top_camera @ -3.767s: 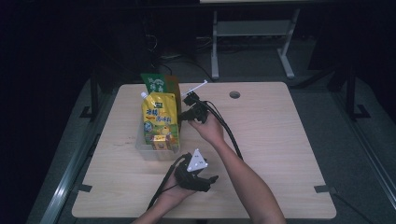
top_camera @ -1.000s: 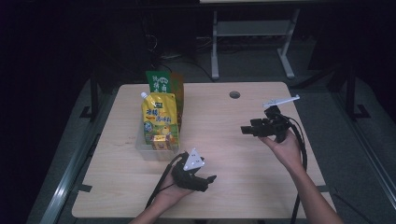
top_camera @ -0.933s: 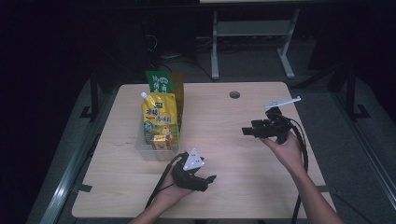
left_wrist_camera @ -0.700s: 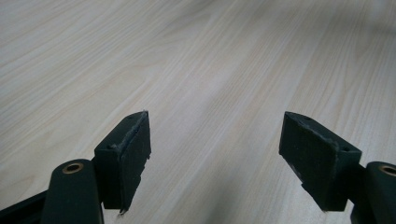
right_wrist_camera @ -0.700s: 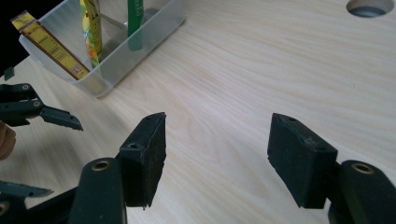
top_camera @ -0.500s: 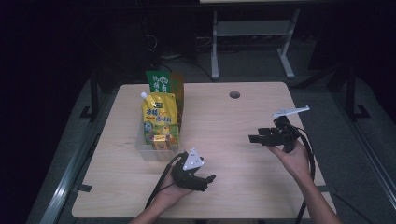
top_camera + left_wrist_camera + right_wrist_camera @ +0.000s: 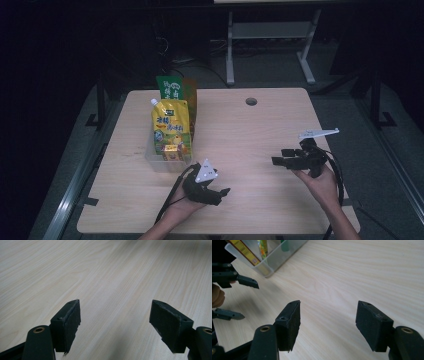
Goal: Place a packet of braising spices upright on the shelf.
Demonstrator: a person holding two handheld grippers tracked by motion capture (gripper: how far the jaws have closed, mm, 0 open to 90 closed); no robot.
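Note:
A clear plastic bin [image 7: 156,161] stands on the left half of the wooden table [image 7: 240,125] and holds a yellow spouted pouch [image 7: 170,125], a green packet [image 7: 170,87] behind it and a small yellow carton [image 7: 171,152] in front. My left gripper [image 7: 222,195] rests low near the table's front edge, just right of the bin, open and empty [image 7: 115,322]. My right gripper [image 7: 276,162] hovers over the table's right side, pointing left, open with nothing between its fingers [image 7: 328,325]. The bin's corner [image 7: 265,266] and the left gripper [image 7: 239,297] appear in the right gripper view.
A round cable hole [image 7: 251,101] sits in the table's far middle. Beyond the table stands a grey metal frame [image 7: 270,45] on a dark floor. Bare wood lies between the two grippers.
My right gripper has moved away from the bin to the right side of the table and come nearer and lower. The left gripper has stayed where it was.

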